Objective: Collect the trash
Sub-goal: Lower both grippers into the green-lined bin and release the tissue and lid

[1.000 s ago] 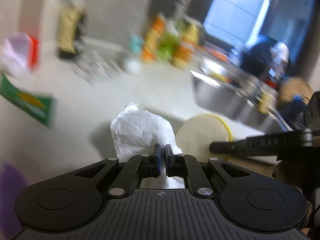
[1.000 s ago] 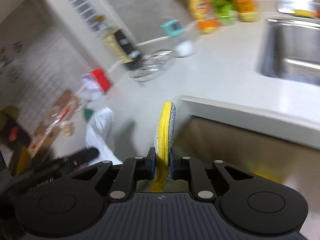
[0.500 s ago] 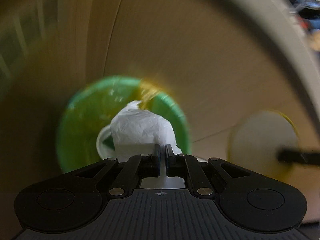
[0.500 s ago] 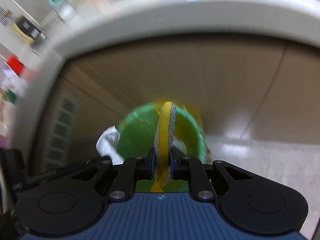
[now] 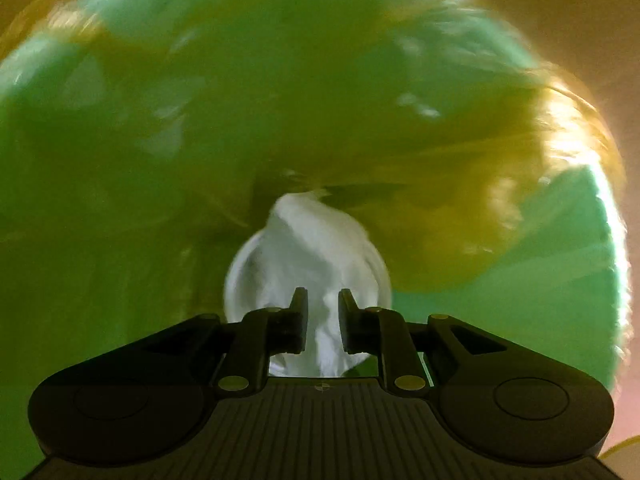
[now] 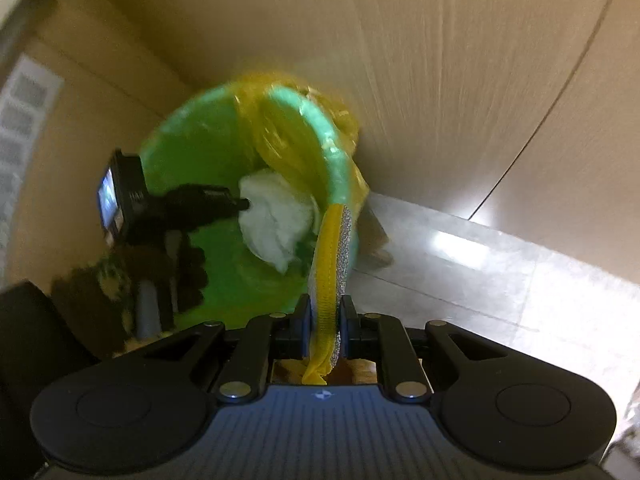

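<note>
Inside green bin (image 5: 120, 128), crumpled white paper (image 5: 316, 248) between opening left hand-held gripper (image 5: 322, 300); right hand-held gripper (image 6: 325, 312) clamping yellow sponge (image 6: 334, 252).

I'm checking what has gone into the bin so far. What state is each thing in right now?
Left tool: opening, crumpled white paper between its fingers.
White paper: crumpled, inside the bin's mouth.
Right tool: shut on the yellow sponge.
Yellow sponge: upright, edge-on, above the bin's rim.
Green bin: open, lined with a yellow bag.
</note>
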